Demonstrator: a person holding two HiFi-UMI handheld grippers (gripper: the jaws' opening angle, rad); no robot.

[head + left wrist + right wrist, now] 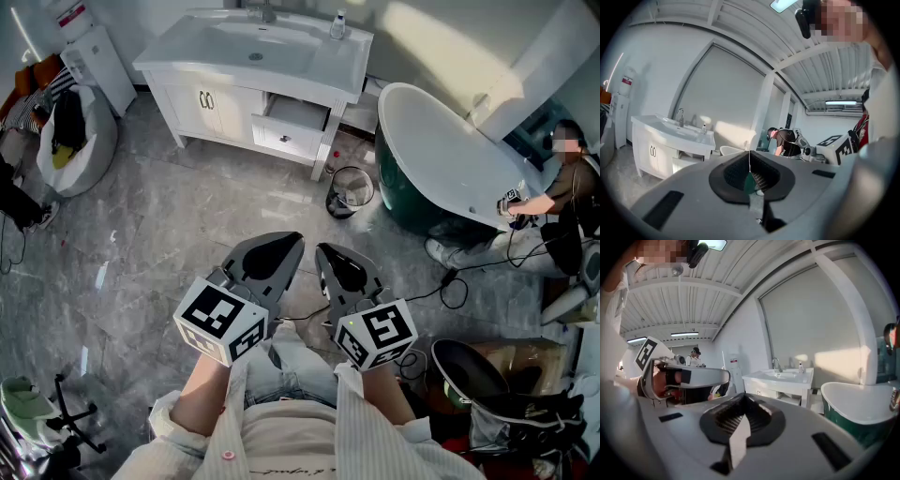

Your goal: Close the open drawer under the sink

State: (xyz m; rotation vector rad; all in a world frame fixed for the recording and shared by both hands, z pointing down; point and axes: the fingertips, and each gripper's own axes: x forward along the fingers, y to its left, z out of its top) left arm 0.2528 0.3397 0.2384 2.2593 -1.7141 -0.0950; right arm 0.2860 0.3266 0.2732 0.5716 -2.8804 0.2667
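L gripper (287,246) & R gripper (327,255) fingers together, far from drawer (295,114).

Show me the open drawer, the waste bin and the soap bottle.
open drawer (298,113), head view, its pale inside.
waste bin (334,202), head view, its dark left wall.
soap bottle (338,26), head view, its body.

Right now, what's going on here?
A person stands well back from the sink, holding the left tongs and the right tongs close to the body, both shut and empty. The drawer under the sink is pulled open, and neither tongs is near it. Another person is low down beside the bathtub.
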